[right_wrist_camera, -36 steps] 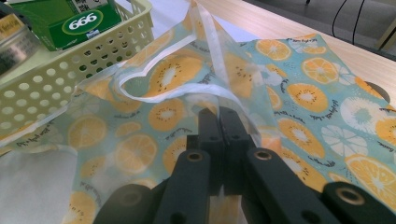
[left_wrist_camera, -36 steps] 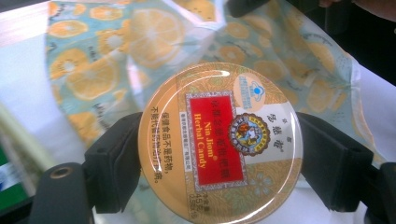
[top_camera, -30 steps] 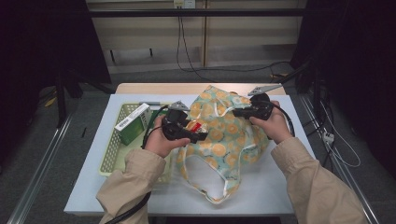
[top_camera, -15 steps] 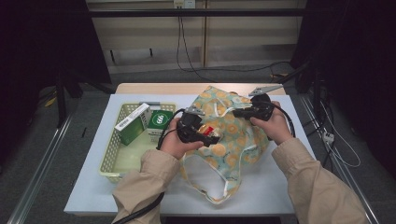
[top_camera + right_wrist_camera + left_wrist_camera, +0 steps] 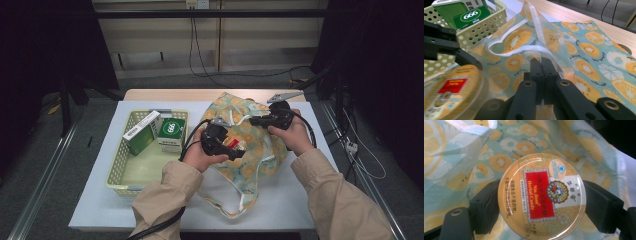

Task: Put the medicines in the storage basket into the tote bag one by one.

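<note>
One round tin is clamped between the jaws of the left gripper, gripped at its two edges. Against the picture from a second ago, the tin has been carried rightward, from beside the basket at centre left to above the fruit-print bag at frame centre. The bag's white-edged rim is pinched by the right gripper, jaws pressed together on the fabric, and is held lifted at upper right of centre. Two green boxes are left in the basket. Judged from this, the tin is about to be dropped into the bag; the mouth appears narrow, so snagging on the rim is possible.
</note>
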Motion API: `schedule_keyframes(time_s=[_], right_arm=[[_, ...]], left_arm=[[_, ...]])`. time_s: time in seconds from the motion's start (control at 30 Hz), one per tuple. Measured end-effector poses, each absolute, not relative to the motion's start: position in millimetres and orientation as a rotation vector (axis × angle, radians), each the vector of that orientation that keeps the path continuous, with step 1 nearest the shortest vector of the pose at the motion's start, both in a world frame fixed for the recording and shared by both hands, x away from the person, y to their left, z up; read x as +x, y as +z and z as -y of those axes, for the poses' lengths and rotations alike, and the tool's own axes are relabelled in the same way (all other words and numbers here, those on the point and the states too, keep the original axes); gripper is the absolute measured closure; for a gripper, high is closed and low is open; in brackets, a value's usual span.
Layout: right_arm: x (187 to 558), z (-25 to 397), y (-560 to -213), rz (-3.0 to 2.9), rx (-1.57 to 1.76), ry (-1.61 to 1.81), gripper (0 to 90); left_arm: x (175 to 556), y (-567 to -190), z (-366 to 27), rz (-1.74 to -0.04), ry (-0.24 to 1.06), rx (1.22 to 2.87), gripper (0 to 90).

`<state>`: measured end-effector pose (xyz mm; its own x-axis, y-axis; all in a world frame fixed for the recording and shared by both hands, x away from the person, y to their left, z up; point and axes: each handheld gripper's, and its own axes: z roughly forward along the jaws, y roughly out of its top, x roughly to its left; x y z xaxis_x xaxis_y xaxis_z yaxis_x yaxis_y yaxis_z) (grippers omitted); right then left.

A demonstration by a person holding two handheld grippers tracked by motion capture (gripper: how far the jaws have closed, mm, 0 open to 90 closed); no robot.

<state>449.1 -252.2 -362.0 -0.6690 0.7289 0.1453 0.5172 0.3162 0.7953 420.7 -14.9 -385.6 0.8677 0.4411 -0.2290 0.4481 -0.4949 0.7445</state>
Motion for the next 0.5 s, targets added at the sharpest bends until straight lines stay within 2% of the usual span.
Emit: schedule_keyframes(time_s=[0.5], right_arm=[[448,258,-363,-2.334,1.151,1.296,89.9]], left_arm=[[440,-402,27,-0.677,0.059,2.167,20.7]])
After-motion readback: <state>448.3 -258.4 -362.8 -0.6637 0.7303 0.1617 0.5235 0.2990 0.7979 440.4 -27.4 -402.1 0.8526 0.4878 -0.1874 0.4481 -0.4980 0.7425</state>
